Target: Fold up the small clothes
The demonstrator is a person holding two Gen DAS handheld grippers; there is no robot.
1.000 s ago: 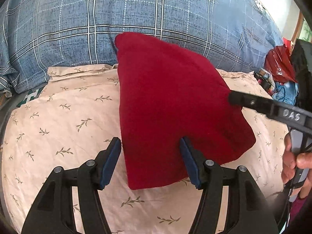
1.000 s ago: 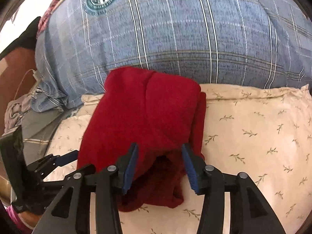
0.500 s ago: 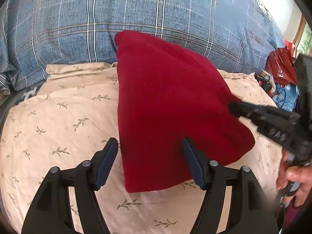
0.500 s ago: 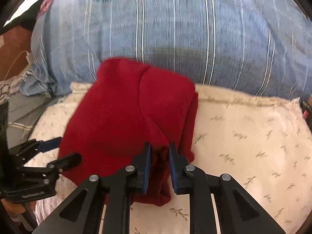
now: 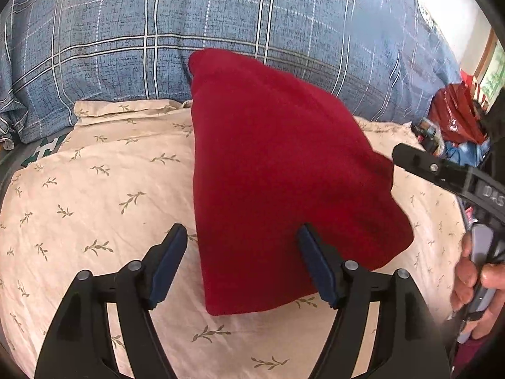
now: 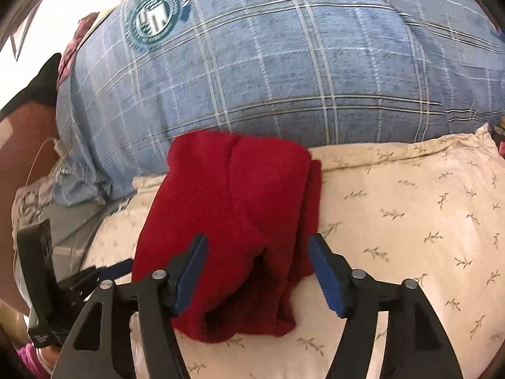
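A folded dark red garment lies on the cream leaf-print bedding, its far end against the blue plaid pillow. In the right wrist view the garment shows folded layers with open edges facing the camera. My left gripper is open and empty, its jaws either side of the garment's near left corner. My right gripper is open and empty, just in front of the garment's open end. The right gripper also shows at the right edge of the left wrist view, beside the garment.
A large blue plaid pillow stands behind the garment. Red bags and clutter sit at the far right. A grey cloth lies left of the bedding. A hand holds the right gripper's handle.
The right gripper was shut on the garment's near edge half a second ago; it has let go, opened and drawn back. The left gripper stayed open and hardly moved.
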